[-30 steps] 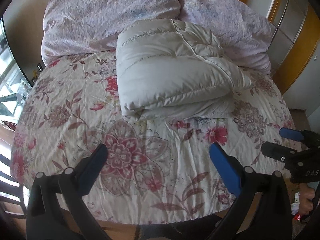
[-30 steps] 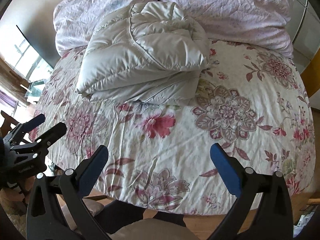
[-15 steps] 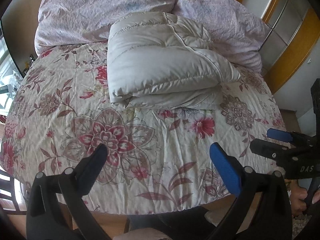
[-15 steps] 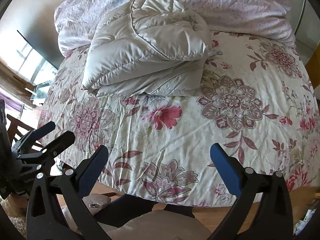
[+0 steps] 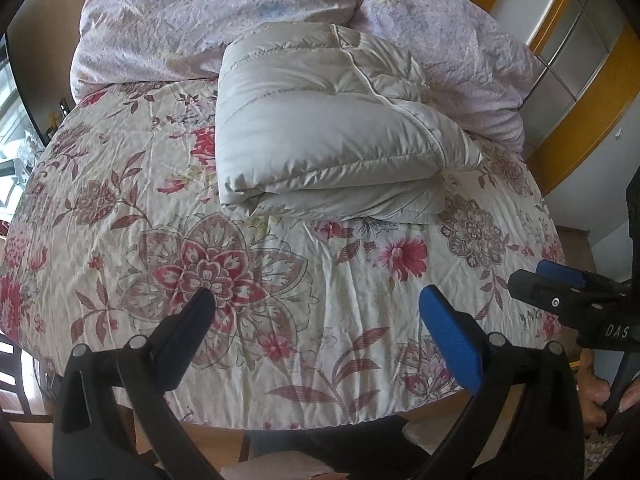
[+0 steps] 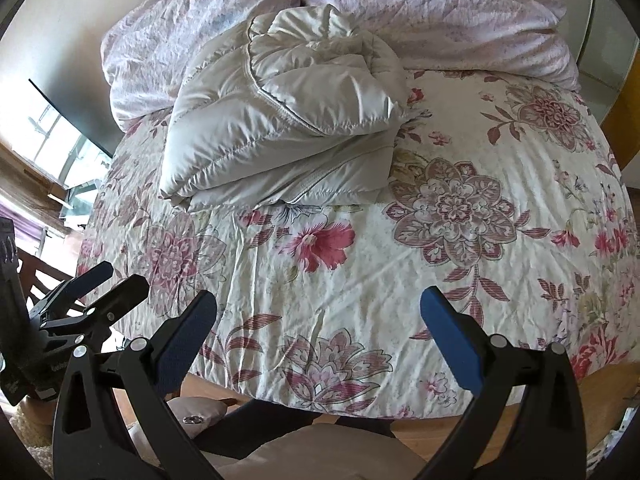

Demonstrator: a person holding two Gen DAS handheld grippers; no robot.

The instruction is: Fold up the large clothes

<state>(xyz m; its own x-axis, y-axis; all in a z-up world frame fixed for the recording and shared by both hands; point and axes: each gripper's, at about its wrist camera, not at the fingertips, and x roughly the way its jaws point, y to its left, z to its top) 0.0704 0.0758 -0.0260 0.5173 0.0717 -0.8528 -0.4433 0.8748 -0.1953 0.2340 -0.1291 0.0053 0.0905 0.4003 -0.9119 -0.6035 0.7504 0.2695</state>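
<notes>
A puffy off-white down garment (image 5: pixel 332 128) lies folded into a thick bundle on the flowered bedspread (image 5: pixel 160 240), toward the far side of the bed; it shows in the right wrist view too (image 6: pixel 280 120). My left gripper (image 5: pixel 316 308) hangs open over the near part of the bed, well short of the bundle, with nothing between its fingers. My right gripper (image 6: pixel 320 308) is open too and holds nothing, above the bed's front edge. Each gripper appears at the side of the other's view: the right one (image 5: pixel 560 284), the left one (image 6: pixel 104 284).
Two lilac pillows (image 5: pixel 224 12) lie behind the bundle at the head of the bed. A wardrobe with yellow trim (image 5: pixel 576 80) stands to the right. A window and dark furniture (image 6: pixel 60 148) are on the left. A person's hand (image 5: pixel 596 392) grips the right tool's handle.
Both grippers have drawn slightly nearer over the bed and shifted their view; the folded bundle looms a little larger. The bundle itself has not moved and both grippers stay open.
</notes>
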